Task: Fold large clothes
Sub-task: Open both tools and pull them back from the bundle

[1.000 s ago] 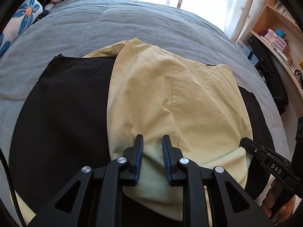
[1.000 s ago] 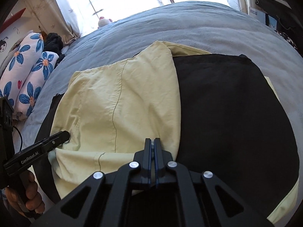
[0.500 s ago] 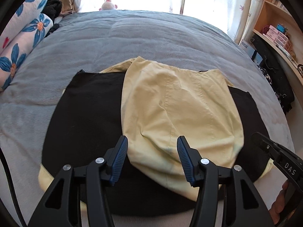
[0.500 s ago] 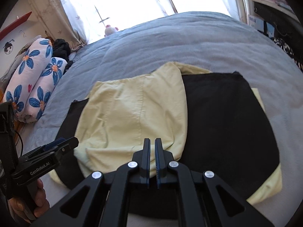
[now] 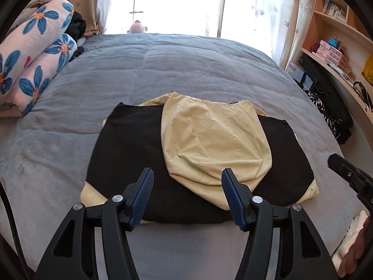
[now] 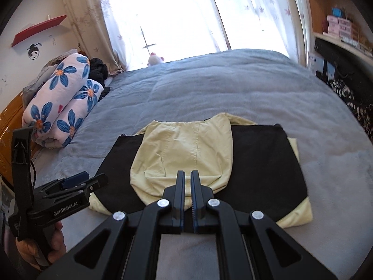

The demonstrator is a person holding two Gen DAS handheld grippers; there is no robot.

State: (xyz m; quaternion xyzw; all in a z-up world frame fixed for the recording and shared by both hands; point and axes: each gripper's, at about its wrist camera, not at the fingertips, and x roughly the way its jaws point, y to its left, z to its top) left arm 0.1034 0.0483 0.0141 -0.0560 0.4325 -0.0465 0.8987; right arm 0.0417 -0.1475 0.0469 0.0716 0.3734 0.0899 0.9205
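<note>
Grey bedding (image 5: pixel 186 74) covers a wide bed that fills both views, its plush surface lightly creased and running far back to a bright window hung with sheer curtains (image 6: pixel 244 11) printed with small leaves. A small pink-and-white soft toy (image 5: pixel 137 28) sits at the far edge of the bed, against the glare. At the far left lie rolled quilts (image 5: pixel 30 53) patterned with blue flowers, with dark clothing bunched behind them. Wooden shelves (image 5: pixel 335 37) holding pink boxes and books stand along the right wall, and a red wall shelf (image 6: pixel 38 32) hangs on the left wall above a small face sticker.

Near the front middle of the bed lies the folded garment (image 5: pixel 216 144), pale yellow outside with a black lining (image 5: pixel 130 144) turned up on both sides; a yellow panel is folded over the middle, and yellow corners peek out at the near left and near right.

The left gripper (image 5: pixel 187 193) hovers above the garment's near edge; its jaws have just been opening and now stand wide apart, with nothing between the blue pads (image 5: pixel 143 193). The right gripper (image 6: pixel 187 193) is closed almost completely, only a thin slit between its fingers, and grips nothing. A hand (image 6: pixel 42 245) holds the left gripper's handle at the near left of the right wrist view.
</note>
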